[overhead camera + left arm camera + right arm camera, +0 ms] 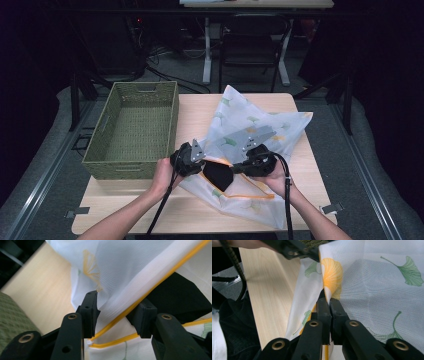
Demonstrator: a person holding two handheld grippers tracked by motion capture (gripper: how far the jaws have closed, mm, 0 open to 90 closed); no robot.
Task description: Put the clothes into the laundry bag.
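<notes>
Bag [250,131]: right tool [329,300] clamps its mesh; left tool [117,312] gapes around the yellow-edged rim [150,287]. Close squarely on that rim before pulling.

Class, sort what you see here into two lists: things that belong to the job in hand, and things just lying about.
In the job:
white mesh zip bag with leaf print and yellow zipper
black garment inside it
left gripper
right gripper

Lying about:
green woven basket
black chair

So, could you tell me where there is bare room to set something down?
The green woven basket is empty, and bare wood shows along the table's near edge. The white mesh laundry bag crowds the right half.
</notes>
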